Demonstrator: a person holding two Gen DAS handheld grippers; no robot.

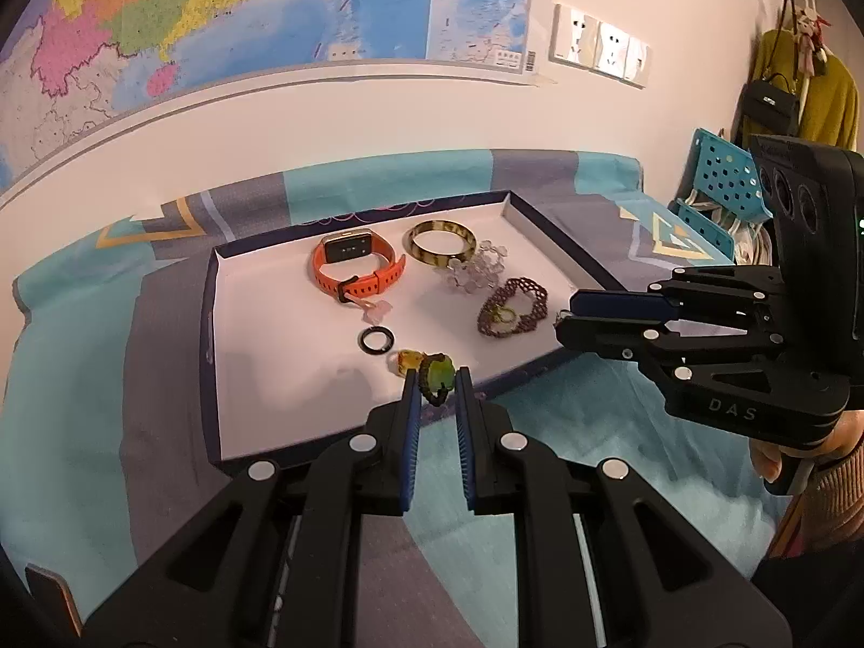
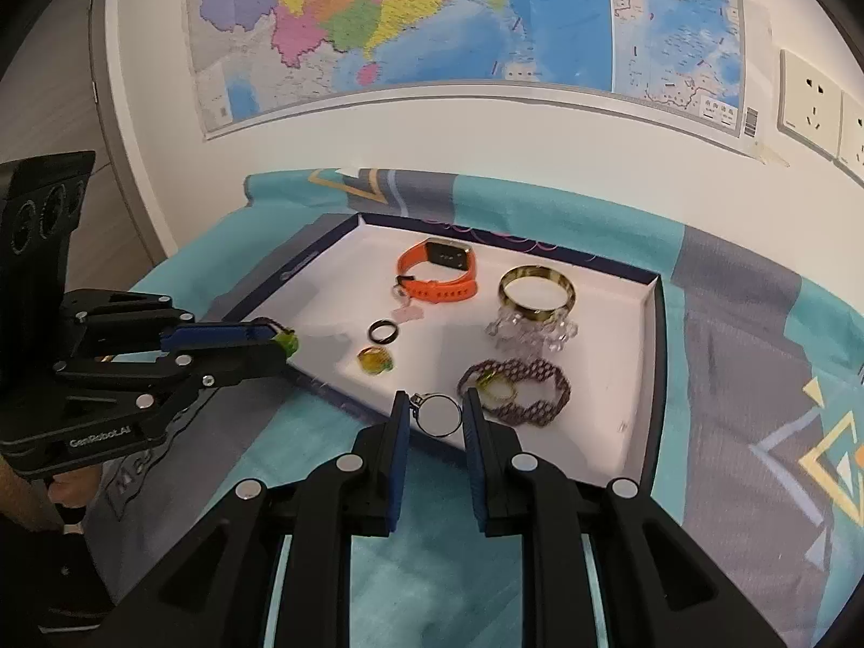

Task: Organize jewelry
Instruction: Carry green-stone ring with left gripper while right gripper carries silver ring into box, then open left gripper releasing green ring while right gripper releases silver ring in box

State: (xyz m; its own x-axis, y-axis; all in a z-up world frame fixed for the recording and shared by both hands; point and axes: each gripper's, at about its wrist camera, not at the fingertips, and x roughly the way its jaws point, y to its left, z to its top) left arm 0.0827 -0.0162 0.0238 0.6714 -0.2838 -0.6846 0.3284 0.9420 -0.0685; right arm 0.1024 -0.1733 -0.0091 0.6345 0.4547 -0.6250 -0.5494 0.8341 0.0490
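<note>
A white-lined tray (image 1: 209,324) with a dark blue rim lies on the patterned cloth. My left gripper (image 1: 437,378) is shut on a green ring (image 1: 440,371) just above the tray's near edge. From the right wrist view, the left gripper (image 2: 285,346) shows the green ring (image 2: 289,342) at its tip. My right gripper (image 2: 436,407) is shut on a thin silver ring (image 2: 417,401) over the tray's near rim (image 2: 661,378). The right gripper (image 1: 564,319) comes in from the right, beside the purple beaded bracelet (image 1: 513,308).
In the tray lie an orange watch (image 1: 356,264), a gold bangle (image 1: 443,243), a clear crystal bracelet (image 1: 480,270), a black ring (image 1: 376,339) and an amber ring (image 1: 407,362). A blue perforated chair (image 1: 723,178) stands at the right. The wall with a map is close behind.
</note>
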